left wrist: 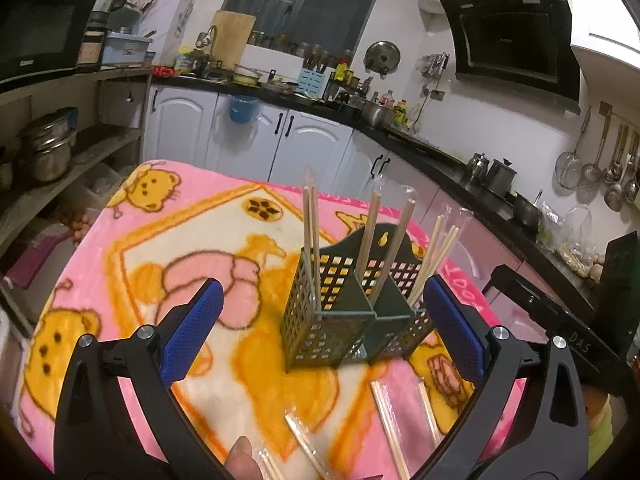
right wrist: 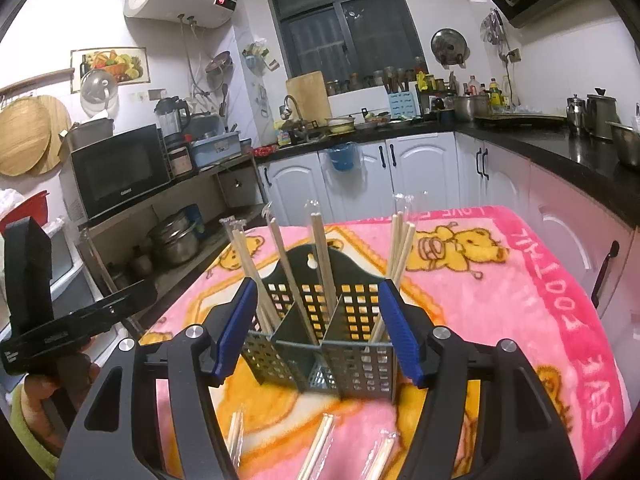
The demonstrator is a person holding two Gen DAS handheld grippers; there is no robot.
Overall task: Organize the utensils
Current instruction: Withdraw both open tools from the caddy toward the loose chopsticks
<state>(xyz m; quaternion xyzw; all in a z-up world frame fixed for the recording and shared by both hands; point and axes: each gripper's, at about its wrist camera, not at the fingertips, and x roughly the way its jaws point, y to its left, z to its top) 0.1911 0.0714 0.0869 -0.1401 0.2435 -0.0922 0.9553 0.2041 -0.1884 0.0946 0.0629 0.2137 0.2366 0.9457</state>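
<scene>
Left gripper (left wrist: 322, 318): jaws spread about as wide as they go in the left wrist view, blue pads at lower left and lower right of the frame; nothing is clamped. Its black body also shows at the left edge of the right wrist view.
Blanket (left wrist: 120, 264): pink with yellow bears, covering the table under everything.
Utensil holder (left wrist: 332, 320): dark green perforated caddy with three compartments, upright in the middle of the left wrist view between the open pads, clear of the left pad; whether the right pad touches it I cannot tell.
Standing chopsticks (left wrist: 310, 236): wrapped pairs leaning out of all three compartments.
Loose chopsticks (left wrist: 390, 428): wrapped pairs lying flat on the blanket at the bottom centre, in front of the holder.
Right gripper (right wrist: 318, 330): jaws partly open in the right wrist view, blue pads flanking the holder's (right wrist: 320, 344) two sides; contact is unclear and nothing is gripped.
Kitchen counter (right wrist: 560, 148): black top with white cabinets, upper right, well behind the table.
</scene>
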